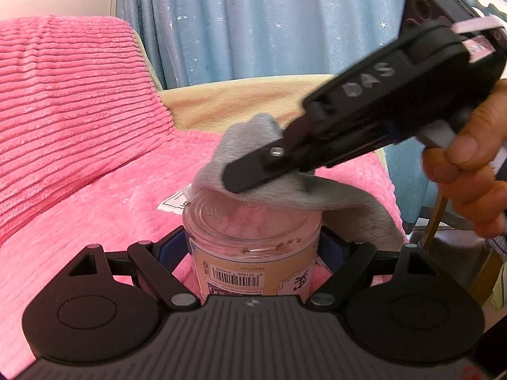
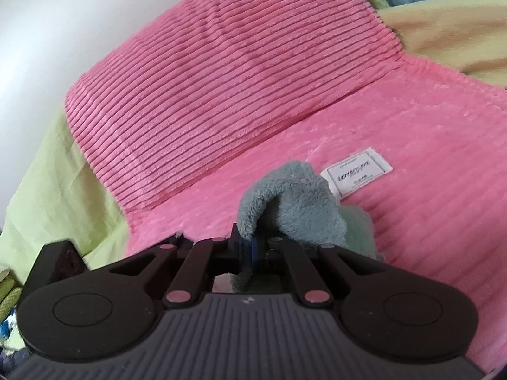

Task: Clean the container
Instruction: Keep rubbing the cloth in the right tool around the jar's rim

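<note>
Left wrist view
Left gripper (image 1: 252,247): closed around the container, one blue-padded finger pressed against each side of it.
Container (image 1: 253,237): a clear plastic jar, held upright between the fingers above the pink blanket (image 1: 104,196); a beige label with a barcode is seen upside down on its wall, and small brown specks are seen on the flat end facing up.
Grey cloth (image 1: 250,145): draped over the far top edge of the container, one end hanging down behind it on the right.
Right gripper (image 1: 253,174): reached in from the upper right, tilted downward, with the cloth pinched at its tip right above the container.
Hand (image 1: 469,171): wrapped around the right gripper's handle at the right edge.
Background: a ribbed pink cushion (image 1: 69,85) and a blue curtain (image 1: 253,22) with small stars.

Right wrist view
Right gripper (image 2: 250,243): clamped tight on the grey cloth (image 2: 291,202), which is bunched up over the fingertips.
Container: cannot be made out here.
Surface: the pink blanket (image 2: 396,209) with a white sewn label (image 2: 356,171) just beyond the cloth; the ribbed pink cushion (image 2: 221,79) behind it.
</note>
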The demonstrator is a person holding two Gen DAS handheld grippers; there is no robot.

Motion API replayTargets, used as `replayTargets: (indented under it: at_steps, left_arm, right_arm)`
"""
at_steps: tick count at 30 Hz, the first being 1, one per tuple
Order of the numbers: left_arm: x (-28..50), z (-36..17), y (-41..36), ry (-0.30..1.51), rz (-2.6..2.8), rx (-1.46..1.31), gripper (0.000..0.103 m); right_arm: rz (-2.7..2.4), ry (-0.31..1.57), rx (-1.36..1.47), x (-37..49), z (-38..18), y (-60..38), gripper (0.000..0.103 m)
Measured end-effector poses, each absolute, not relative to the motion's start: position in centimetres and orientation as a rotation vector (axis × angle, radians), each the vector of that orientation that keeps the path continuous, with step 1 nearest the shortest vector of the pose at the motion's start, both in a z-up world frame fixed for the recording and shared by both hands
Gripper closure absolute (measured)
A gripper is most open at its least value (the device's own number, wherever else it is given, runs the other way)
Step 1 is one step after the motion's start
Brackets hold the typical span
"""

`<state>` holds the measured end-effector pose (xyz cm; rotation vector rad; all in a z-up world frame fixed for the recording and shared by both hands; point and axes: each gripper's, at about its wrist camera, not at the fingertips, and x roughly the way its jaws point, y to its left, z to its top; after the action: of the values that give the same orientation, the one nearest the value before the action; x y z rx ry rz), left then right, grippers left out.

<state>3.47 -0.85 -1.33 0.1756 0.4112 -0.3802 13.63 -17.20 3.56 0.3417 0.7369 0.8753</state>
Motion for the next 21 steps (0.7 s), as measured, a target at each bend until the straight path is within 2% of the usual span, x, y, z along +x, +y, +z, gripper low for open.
replayTargets:
  at_steps: [21]
  left_arm:
    - [4.1,-1.0,-0.5,0.418,-0.377,0.169,0.018]
  right_arm:
    - [0.971,0.774,0.380,13.2,3.0,-14.8,0.100]
